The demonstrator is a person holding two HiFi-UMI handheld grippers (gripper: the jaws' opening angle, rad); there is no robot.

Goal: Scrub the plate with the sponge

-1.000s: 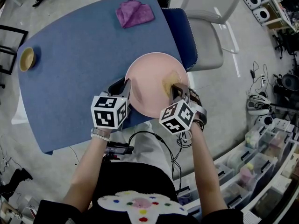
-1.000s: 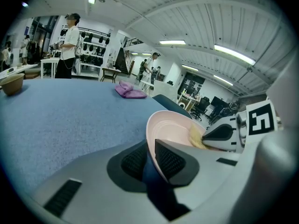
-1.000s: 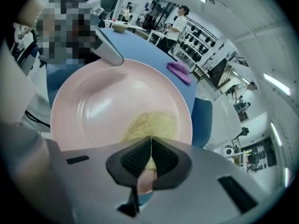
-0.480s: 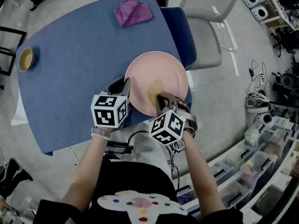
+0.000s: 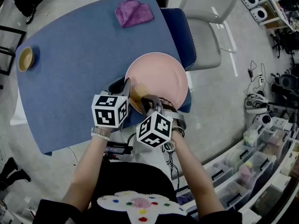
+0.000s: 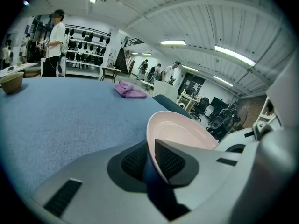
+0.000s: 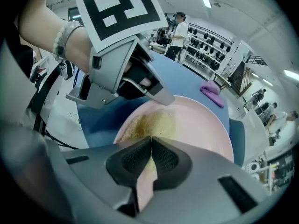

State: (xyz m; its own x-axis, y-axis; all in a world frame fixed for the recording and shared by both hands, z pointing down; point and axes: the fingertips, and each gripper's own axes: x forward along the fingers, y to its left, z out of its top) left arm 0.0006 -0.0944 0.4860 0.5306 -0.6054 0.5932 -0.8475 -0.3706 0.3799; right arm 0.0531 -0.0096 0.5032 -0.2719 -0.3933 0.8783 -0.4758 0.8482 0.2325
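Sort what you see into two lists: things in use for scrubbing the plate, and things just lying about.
In use: plate; sponge; left hand-held gripper clamping the plate's rim; right hand-held gripper shut on the sponge.
Lying about: purple cloth; small bowl; chair.

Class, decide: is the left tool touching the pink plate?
Touching. In the left gripper view the left tool pinches the plate by its rim.

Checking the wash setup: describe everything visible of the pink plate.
The plate is round, pale pink, smooth, shallow with a raised rim. Face up, it overhangs the blue table's near edge. The left tool is clamped on its left rim; the right tool presses a yellowish sponge against its inner face.
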